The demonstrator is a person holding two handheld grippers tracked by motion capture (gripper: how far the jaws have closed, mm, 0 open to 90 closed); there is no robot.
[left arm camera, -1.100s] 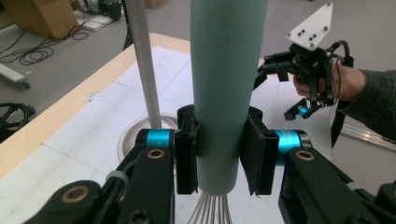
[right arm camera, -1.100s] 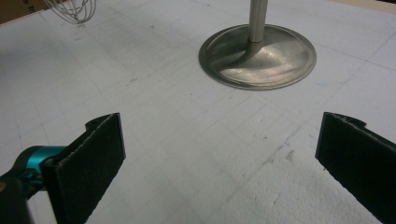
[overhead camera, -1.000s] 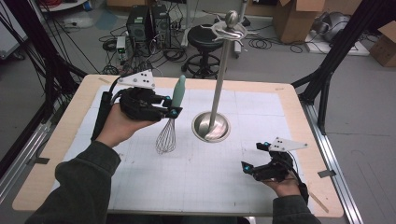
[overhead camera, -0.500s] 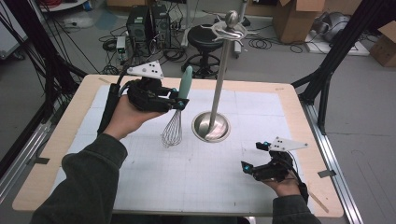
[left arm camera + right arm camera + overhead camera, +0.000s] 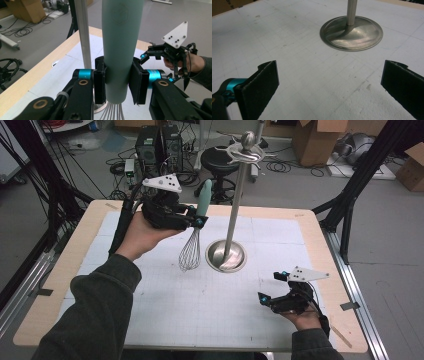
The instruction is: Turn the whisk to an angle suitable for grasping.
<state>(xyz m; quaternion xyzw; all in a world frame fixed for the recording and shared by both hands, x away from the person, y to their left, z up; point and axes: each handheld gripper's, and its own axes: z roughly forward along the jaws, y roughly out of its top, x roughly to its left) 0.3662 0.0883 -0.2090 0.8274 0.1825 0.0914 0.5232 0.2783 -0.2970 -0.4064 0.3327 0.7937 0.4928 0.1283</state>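
Evidently the whisk (image 5: 194, 236) is being carried toward the steel stand (image 5: 235, 205), and the way it is held supports that reading: the left gripper (image 5: 199, 221) pinches the pale green handle (image 5: 121, 47) between its black jaws, low on the handle near where the wires begin, so the whisk hangs upright with the wire head pointing down and clear of the table (image 5: 75, 250). Gripping low leaves the top of the handle free, which I judge is deliberate if that end is meant to hook onto one of the curved arms at the top of the stand; whether the handle has a loop or hole there cannot be told. In the left gripper view the stand's pole (image 5: 83, 37) rises just behind and beside the handle, near but apart from it. The stand's round base (image 5: 351, 33) sits on the white mat (image 5: 200, 305) around mid-table, giving it room on every side for an approach. The right gripper (image 5: 274, 286) rests low near the front right of the mat, well apart from the whisk, its jaws spread wide around nothing, angled toward the base as though waiting to steady the stand if the hanging nudges it.
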